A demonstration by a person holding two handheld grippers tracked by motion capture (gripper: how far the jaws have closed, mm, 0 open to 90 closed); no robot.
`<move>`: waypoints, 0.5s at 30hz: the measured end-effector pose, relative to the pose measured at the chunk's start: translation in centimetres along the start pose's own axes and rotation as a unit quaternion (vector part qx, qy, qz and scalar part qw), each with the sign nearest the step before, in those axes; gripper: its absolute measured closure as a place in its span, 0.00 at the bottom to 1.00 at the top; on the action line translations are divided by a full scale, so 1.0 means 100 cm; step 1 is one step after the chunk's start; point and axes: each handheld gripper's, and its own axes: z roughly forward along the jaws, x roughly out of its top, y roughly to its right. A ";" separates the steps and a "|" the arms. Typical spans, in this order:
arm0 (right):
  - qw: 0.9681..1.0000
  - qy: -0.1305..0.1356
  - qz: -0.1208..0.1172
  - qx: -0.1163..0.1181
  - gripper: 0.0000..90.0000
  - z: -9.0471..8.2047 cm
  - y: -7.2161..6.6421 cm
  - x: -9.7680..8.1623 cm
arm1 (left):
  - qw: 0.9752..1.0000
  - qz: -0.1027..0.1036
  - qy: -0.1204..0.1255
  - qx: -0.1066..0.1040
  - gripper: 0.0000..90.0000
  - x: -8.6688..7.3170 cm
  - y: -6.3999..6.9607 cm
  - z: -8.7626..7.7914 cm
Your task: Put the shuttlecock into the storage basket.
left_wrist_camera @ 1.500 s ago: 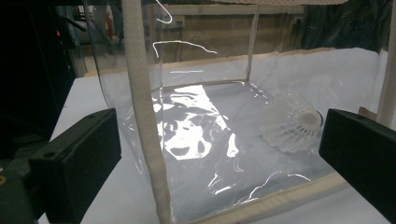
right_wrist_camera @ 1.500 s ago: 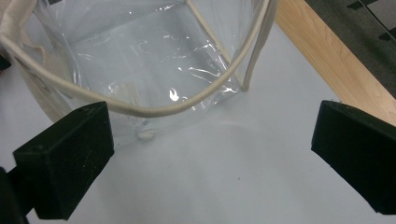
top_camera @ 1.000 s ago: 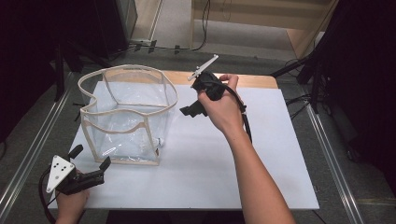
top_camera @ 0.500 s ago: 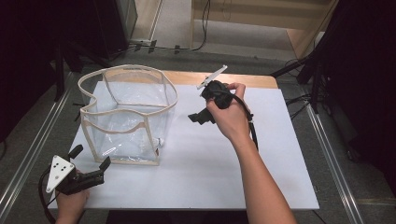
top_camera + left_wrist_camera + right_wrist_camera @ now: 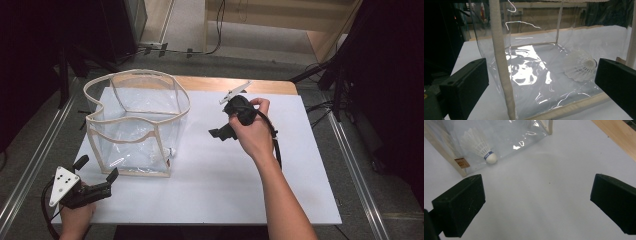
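A clear plastic bag (image 5: 135, 120) with beige trim stands open on the left of the white table (image 5: 210, 195). A white shuttlecock (image 5: 581, 66) lies on its side inside the bag, at the bag's bottom, cork end (image 5: 491, 158) toward the bag's near right corner. My left gripper (image 5: 98, 168) sits at the table's front left corner, open, its jaws facing the bag's corner seam (image 5: 501, 62). My right gripper (image 5: 222, 132) is held above the table's middle, right of the bag, open and pointing down-left at the bag's lower edge. Nothing lies between either pair of jaws.
A wooden strip (image 5: 250, 85) borders the table's far edge. Dark stands and cables (image 5: 340, 75) crowd the floor at the right. A small brown tag (image 5: 462, 163) is fixed on the bag's trim. Bare white surface (image 5: 544, 182) spreads under the right gripper.
The right hand and its gripper have drifted to the right and toward the near side, away from the bag. The left gripper, the bag and the shuttlecock have stayed put.
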 end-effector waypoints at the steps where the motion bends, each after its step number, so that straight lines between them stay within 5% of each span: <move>1: 1.000 -0.002 -0.001 -0.001 0.00 0.000 0.000 -0.002 | 1.000 0.000 0.000 0.000 0.00 0.000 0.000 0.000; 15: 1.000 0.003 0.019 -0.006 0.00 0.001 0.004 -0.033 | 1.000 0.002 -0.001 0.000 0.00 0.000 0.000 0.000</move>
